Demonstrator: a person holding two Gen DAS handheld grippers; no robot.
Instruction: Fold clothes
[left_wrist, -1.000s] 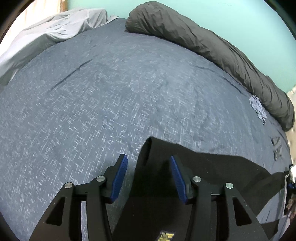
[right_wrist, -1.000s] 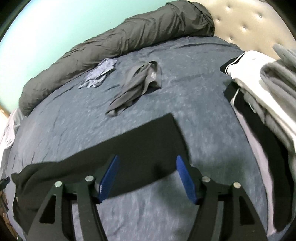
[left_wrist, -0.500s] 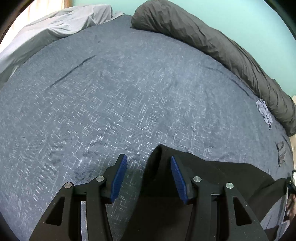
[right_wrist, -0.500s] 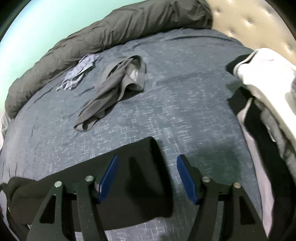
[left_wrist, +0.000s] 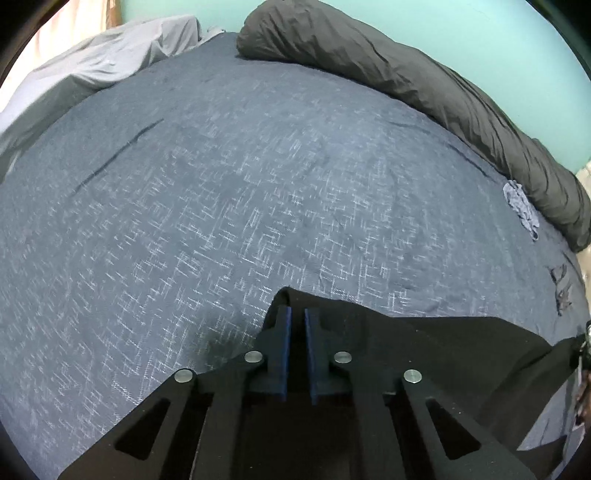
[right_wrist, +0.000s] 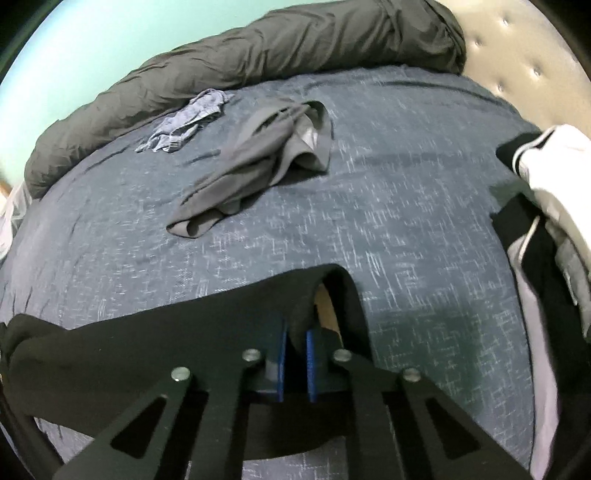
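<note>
Your left gripper (left_wrist: 297, 317) and right gripper (right_wrist: 295, 334) each clench a corner of the black garment (right_wrist: 155, 332), lying flat on the blue bedspread (left_wrist: 221, 206), right corner bunched up.

Matt black cloth garment (right_wrist: 155, 347); rough-woven flecked blue bedspread (left_wrist: 221, 206); crumpled grey duvet (left_wrist: 424, 81); tufted cream headboard (right_wrist: 524, 62).

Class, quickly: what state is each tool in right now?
Left tool: closed, pinching the black garment at its edge.
Right tool: closed, pinching the same black garment at its raised fold.
</note>
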